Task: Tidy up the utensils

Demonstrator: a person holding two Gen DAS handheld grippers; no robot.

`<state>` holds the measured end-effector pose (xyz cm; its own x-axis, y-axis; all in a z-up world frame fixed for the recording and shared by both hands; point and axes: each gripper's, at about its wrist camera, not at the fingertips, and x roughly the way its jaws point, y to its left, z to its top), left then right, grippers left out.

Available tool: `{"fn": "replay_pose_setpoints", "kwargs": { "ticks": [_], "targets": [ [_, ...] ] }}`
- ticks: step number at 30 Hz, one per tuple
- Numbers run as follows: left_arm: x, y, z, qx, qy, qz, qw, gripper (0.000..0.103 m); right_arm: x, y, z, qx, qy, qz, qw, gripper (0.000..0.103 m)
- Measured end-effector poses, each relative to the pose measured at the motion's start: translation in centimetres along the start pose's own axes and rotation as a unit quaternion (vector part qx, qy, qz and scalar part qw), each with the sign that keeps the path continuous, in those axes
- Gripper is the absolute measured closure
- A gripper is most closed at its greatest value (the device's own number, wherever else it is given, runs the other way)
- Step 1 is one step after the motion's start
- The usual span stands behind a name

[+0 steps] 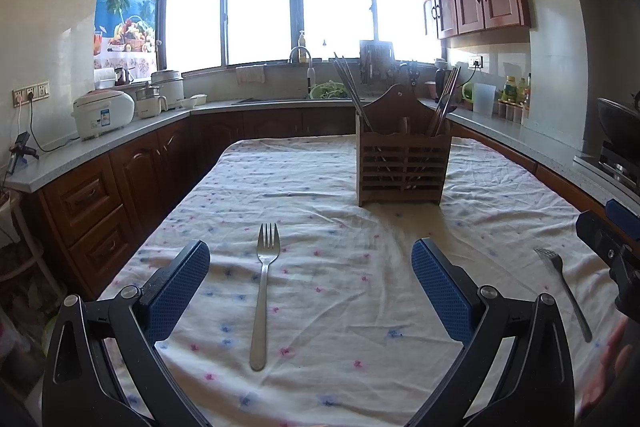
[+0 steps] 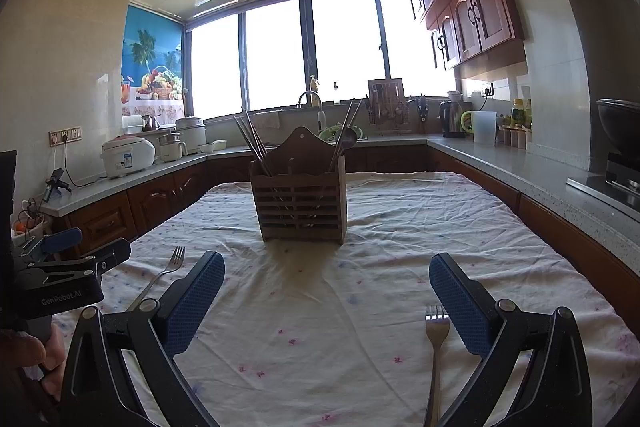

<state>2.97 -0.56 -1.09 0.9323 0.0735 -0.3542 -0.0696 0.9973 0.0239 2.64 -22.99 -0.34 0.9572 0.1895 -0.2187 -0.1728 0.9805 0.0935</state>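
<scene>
Two steel forks lie flat on the flowered tablecloth. One fork [image 1: 262, 291] lies between the fingers of my left gripper [image 1: 310, 291], which is open and empty; it also shows in the right wrist view [image 2: 160, 277]. The other fork [image 2: 436, 355] lies just inside the right finger of my right gripper [image 2: 326, 303], also open and empty; it shows in the left wrist view [image 1: 562, 287] too. A slatted wooden utensil holder [image 1: 402, 163] [image 2: 302, 197] stands further back on the table, with chopsticks and a ladle in it.
The table [image 2: 460, 227] is covered by a wrinkled white cloth. Counters run along the left, back and right walls with a rice cooker [image 1: 102, 113], a kettle [image 2: 452, 119], a jug and bottles. A wok [image 2: 622, 127] sits on a stove at the right.
</scene>
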Motion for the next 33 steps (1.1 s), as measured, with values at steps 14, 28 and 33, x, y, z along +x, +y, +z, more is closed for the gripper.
{"fn": "replay_pose_setpoints", "kwargs": {
  "ticks": [14,28,33],
  "targets": [
    [-0.01,-0.03,-0.01,0.005,0.0,0.001,1.0,0.0,0.02,-0.03,0.05,0.001,-0.003,0.001,1.0,0.0],
    [-0.18,0.02,-0.04,0.006,-0.007,0.006,0.9999,0.0,-0.18,-0.04,0.03,0.001,-0.006,0.005,1.0,0.0],
    [-0.21,-0.05,-0.04,0.008,-0.008,0.006,0.9999,0.0,-0.19,-0.03,0.03,0.002,-0.006,0.005,1.0,0.0]
  ]
}}
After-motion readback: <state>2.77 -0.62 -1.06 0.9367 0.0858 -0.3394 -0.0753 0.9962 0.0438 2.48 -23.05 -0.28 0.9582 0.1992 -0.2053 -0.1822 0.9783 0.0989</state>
